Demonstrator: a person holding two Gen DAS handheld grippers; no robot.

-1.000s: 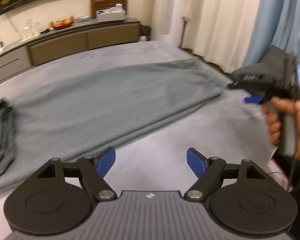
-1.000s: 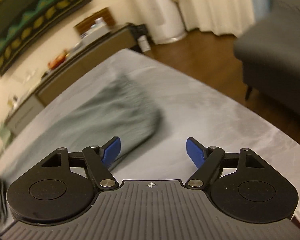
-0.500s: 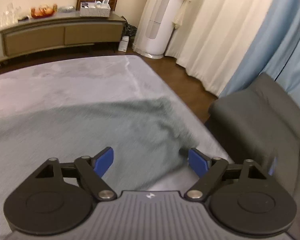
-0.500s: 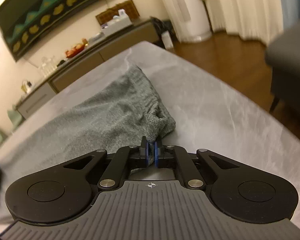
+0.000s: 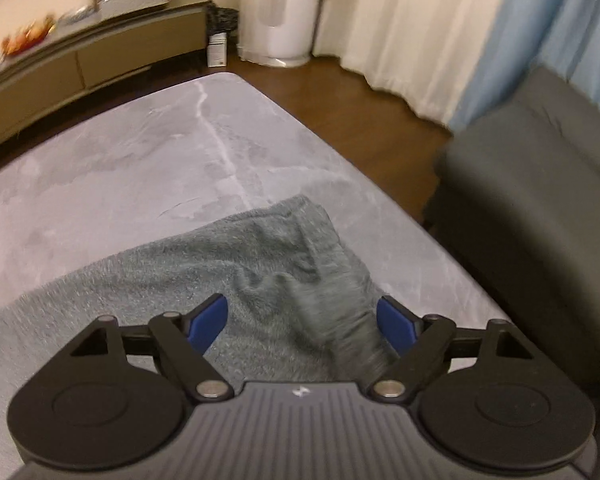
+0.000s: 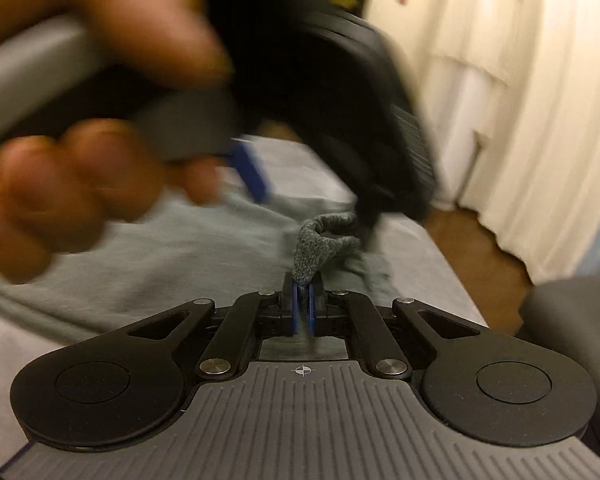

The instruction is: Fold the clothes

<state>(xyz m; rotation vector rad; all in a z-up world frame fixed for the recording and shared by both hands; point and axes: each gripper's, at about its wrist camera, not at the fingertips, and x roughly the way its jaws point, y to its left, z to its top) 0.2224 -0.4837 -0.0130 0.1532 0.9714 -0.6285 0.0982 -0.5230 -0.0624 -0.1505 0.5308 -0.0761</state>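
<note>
A grey-green knit garment (image 5: 268, 276) lies spread on the grey table (image 5: 140, 160), its end near the table's right corner. My left gripper (image 5: 302, 322) is open, its blue pads low over the garment's end, cloth between the jaws. In the right wrist view my right gripper (image 6: 303, 300) is shut on a pinched fold of the garment (image 6: 320, 246), lifted a little off the table. The left gripper's body (image 6: 372, 120) and the hand holding it (image 6: 80, 168) fill the upper left of that view, blurred and very close.
A dark grey sofa (image 5: 540, 208) stands right of the table across a strip of wood floor (image 5: 364, 108). A low sideboard (image 5: 80, 60) with clutter runs along the far wall. White curtains (image 5: 400, 20) and a white tower appliance (image 5: 280, 12) stand behind.
My right gripper closed on the garment's edge and now lifts it. My left gripper swung right and down to the garment's end, staying open, and now sits right in front of the right camera.
</note>
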